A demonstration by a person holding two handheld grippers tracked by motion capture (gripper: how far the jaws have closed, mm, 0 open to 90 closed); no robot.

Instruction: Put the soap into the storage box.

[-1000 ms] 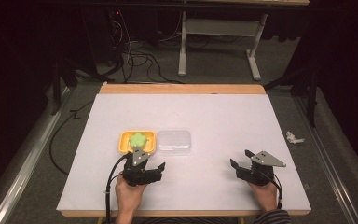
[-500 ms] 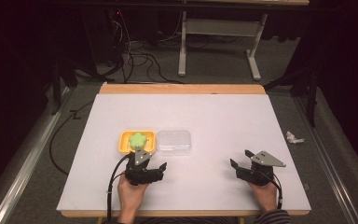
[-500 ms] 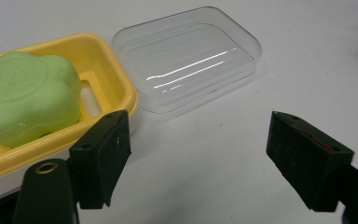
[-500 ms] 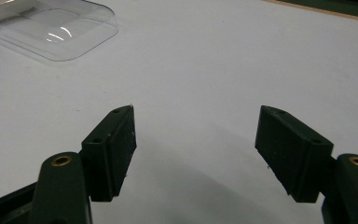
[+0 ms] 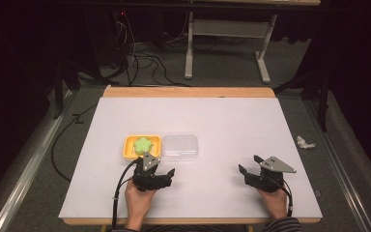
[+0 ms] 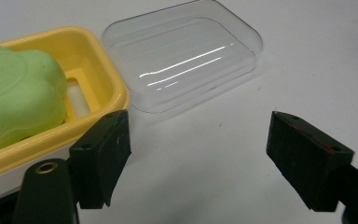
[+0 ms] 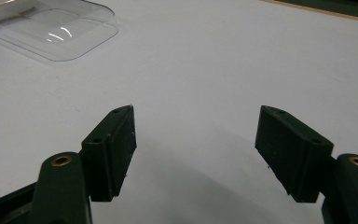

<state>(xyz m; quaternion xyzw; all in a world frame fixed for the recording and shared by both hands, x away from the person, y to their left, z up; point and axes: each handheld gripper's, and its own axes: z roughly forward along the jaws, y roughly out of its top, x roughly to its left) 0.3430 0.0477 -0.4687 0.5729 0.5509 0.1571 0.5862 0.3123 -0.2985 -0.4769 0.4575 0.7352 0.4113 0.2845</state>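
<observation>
A yellow soap dish (image 5: 129,145) (image 6: 98,60) holds a green flower-shaped soap (image 5: 143,144) (image 6: 14,93). A clear plastic lid (image 5: 179,146) (image 6: 186,53) (image 7: 51,28) lies flat on the white table just right of the dish. My left gripper (image 5: 160,170) (image 6: 198,154) is open, resting just in front of the dish and lid, with nothing between its jaws. My right gripper (image 5: 249,164) (image 7: 196,149) is open over bare table at the front right, with the lid far off at its upper left.
The white table top (image 5: 232,121) has a wooden strip along its far edge (image 5: 188,92). Cables and a metal stand sit on the dark floor beyond. A crumpled white scrap (image 5: 304,142) lies off the table's right side.
</observation>
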